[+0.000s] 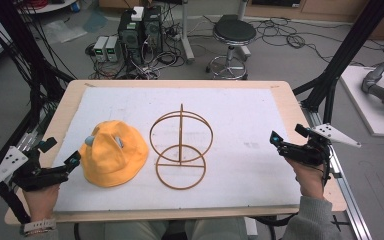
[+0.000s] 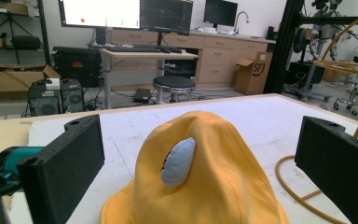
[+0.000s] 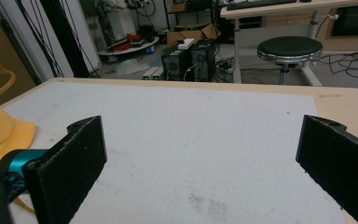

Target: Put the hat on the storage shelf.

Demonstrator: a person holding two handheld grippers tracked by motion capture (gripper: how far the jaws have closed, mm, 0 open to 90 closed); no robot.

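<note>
A yellow bucket hat [image 1: 114,154] with small pale-blue ears lies on the white mat, left of centre. Beside it on the right stands a gold wire hat stand [image 1: 181,150] made of rings on a round base. My left gripper [image 1: 72,161] rests at the table's left edge, open, pointing at the hat's brim. In the left gripper view the hat [image 2: 200,182] lies just ahead between the wide jaws, untouched. My right gripper [image 1: 275,139] is open near the right edge, with bare mat [image 3: 200,140] between its jaws.
The white mat [image 1: 240,115] covers most of the wooden table [image 1: 75,95]. Beyond the far edge stand a black stool [image 1: 233,42], computer towers [image 1: 140,32] and floor cables. Black frame posts [image 1: 340,55] rise at both sides.
</note>
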